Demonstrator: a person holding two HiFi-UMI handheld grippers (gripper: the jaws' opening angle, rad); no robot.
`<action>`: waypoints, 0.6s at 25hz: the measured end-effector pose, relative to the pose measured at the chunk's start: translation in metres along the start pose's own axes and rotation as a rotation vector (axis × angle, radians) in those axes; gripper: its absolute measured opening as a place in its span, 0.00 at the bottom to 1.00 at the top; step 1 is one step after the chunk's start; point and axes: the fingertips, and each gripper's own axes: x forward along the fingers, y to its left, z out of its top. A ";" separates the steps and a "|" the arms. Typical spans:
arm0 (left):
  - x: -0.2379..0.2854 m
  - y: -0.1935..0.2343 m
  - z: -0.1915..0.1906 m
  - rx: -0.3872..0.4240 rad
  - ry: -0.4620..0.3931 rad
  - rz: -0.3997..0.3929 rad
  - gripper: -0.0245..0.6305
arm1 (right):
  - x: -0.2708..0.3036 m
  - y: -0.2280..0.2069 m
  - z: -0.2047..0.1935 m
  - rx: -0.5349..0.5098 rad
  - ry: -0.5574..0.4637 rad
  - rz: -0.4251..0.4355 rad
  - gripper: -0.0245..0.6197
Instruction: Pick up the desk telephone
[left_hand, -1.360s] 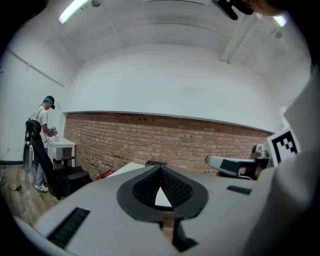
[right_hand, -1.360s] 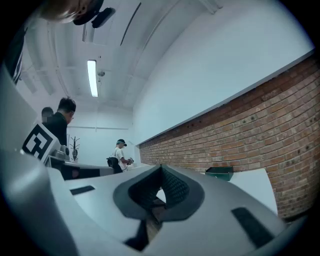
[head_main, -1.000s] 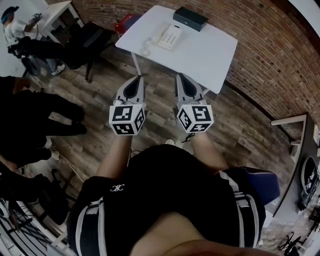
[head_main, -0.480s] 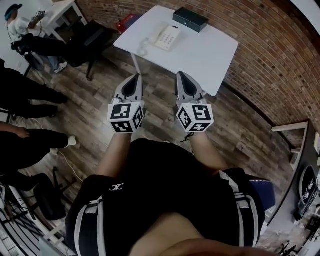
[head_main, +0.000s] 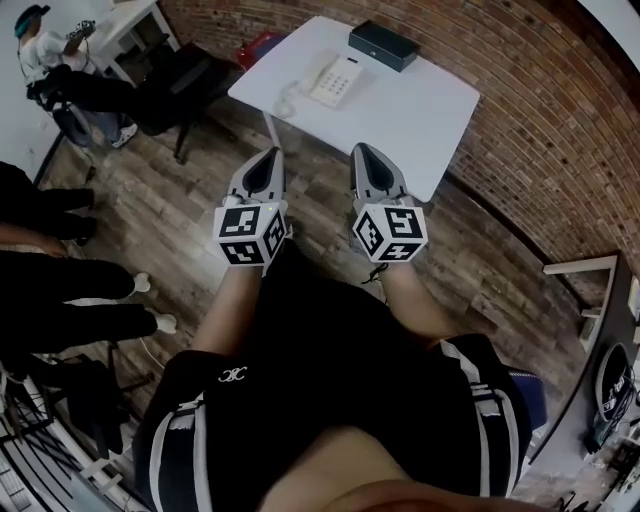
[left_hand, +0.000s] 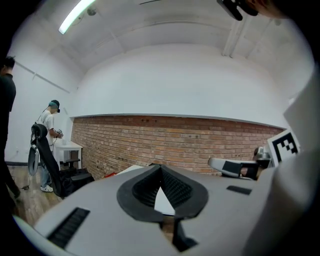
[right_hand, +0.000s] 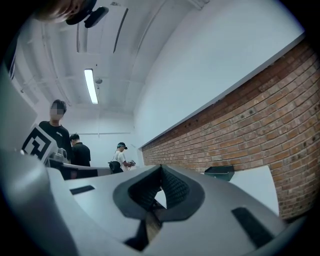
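The left gripper (head_main: 270, 155) and right gripper (head_main: 361, 150) are held pressed together, empty. The desk telephone (head_main: 335, 78), at twelve o'clock on the table (head_main: 425, 110), is marginally nearer than a second ago; approach remains outstanding.

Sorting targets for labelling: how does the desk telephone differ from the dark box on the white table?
The telephone is white, with a cord curling beside it; the box is dark and has no cord. The telephone lies nearer the table's left edge; the box sits at its far edge. Both rest on the table.
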 end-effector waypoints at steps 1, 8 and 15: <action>0.003 0.002 0.001 -0.001 -0.005 0.001 0.04 | 0.004 -0.001 -0.001 -0.002 0.001 0.004 0.04; 0.042 0.019 0.009 -0.009 -0.027 -0.015 0.04 | 0.041 -0.018 0.002 -0.019 -0.002 0.002 0.04; 0.094 0.042 0.012 -0.022 -0.022 -0.042 0.04 | 0.089 -0.038 -0.004 -0.021 0.010 -0.018 0.04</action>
